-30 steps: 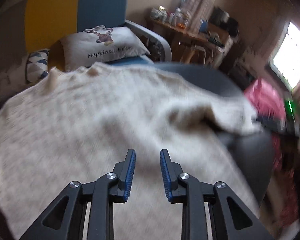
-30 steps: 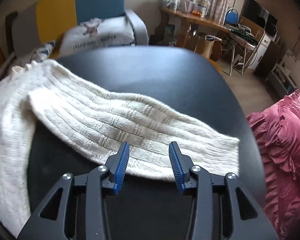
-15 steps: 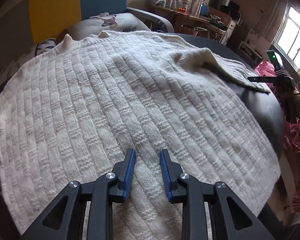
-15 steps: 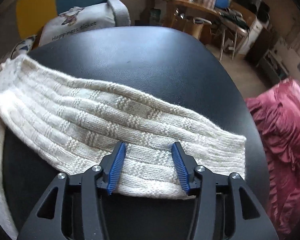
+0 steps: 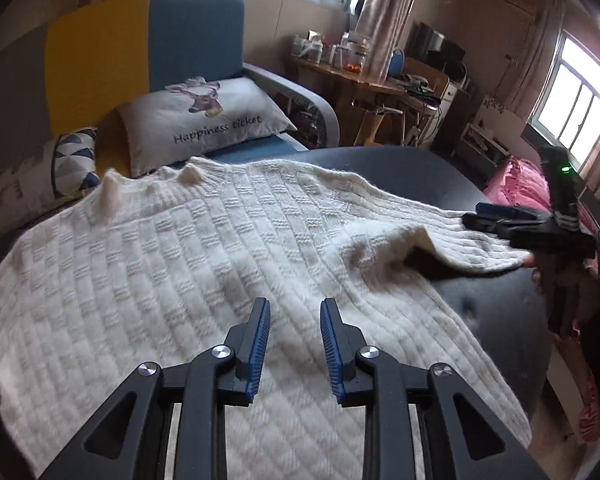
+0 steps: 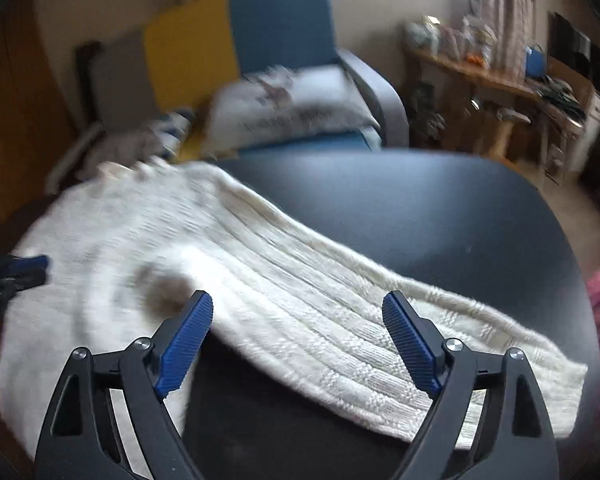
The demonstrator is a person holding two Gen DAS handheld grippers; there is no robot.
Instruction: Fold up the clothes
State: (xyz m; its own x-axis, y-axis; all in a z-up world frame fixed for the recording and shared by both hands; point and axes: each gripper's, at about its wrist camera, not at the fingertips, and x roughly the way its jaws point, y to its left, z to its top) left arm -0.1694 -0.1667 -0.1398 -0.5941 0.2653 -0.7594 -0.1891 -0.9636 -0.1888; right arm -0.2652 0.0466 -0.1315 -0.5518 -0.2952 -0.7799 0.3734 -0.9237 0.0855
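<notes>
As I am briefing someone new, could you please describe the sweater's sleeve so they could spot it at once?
Find the dark round table; a cream knitted sweater covers one side of it. The sleeve is the long ribbed strip running from the body across the bare tabletop, beneath the right gripper. It is the only cream part lying narrow and alone.

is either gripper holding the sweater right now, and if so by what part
Nothing is held. The right gripper has just opened wide above the sweater's sleeve, pads clear of it. The left gripper hovers above the sweater body, jaws apart with nothing between them.
</notes>
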